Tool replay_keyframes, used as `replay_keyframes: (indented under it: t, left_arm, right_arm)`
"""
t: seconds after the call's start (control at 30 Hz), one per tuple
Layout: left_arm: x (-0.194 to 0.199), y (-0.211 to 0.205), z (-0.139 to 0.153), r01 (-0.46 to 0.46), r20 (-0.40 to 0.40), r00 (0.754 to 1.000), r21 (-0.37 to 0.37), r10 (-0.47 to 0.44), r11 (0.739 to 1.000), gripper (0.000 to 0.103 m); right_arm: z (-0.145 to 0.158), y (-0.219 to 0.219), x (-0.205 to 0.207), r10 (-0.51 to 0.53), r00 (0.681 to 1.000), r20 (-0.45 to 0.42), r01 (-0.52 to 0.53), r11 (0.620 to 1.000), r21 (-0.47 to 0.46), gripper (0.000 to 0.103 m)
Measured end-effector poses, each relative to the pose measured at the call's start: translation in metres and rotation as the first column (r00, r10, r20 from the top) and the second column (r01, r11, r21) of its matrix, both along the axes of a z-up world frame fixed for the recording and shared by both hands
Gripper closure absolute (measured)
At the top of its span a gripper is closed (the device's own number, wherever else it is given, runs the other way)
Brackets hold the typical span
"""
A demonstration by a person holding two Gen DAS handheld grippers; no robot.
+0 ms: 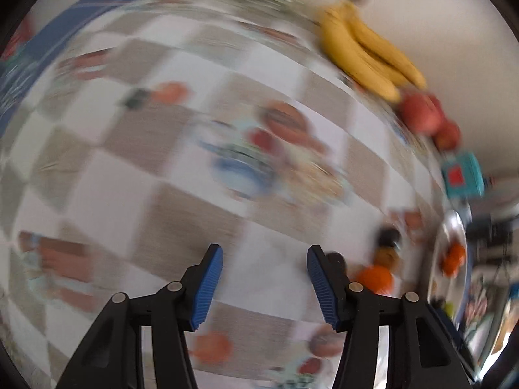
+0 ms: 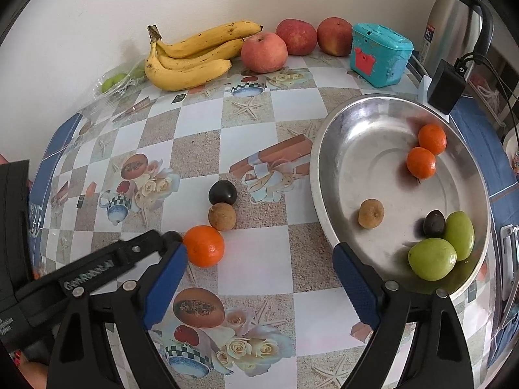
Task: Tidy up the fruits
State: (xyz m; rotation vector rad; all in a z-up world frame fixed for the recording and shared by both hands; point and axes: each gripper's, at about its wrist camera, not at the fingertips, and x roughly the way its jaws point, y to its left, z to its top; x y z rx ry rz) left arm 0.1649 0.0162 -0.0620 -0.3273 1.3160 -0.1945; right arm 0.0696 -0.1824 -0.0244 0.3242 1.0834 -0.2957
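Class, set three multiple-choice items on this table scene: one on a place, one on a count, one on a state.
1. Where do the bananas lie?
A. in the bowl
B. by the wall
C. under the kettle

2. How many oranges are in the metal bowl?
A. two
B. four
C. none

3. How is the right gripper?
A. shut on an apple
B. shut, empty
C. open, empty

Key: 1 B, they lie at the table's back edge; 2 A, the pair sit together; 3 C, its fingers stand wide apart with nothing between.
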Motion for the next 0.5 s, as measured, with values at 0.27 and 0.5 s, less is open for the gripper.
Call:
replay_keyframes:
  t: [0.27, 0.5]
  left_arm:
    - [0.003, 0.007, 0.008, 0.008, 0.027, 1.0, -0.108, -0.005, 0.994, 0.045]
    - [0.024, -0.025, -0.003, 0.111, 0.047, 0.993, -0.111, -0.106, 0.988, 0.045]
  right_arm:
    - [-0.01, 0.014, 0.013, 0.033, 0.999, -0.005, -0.033, 0.999, 0.043, 0.017]
    - [-0.041, 0.021, 0.03, 0.024, 0.998, -0.066, -0.015, 0.991, 0.137, 0.04]
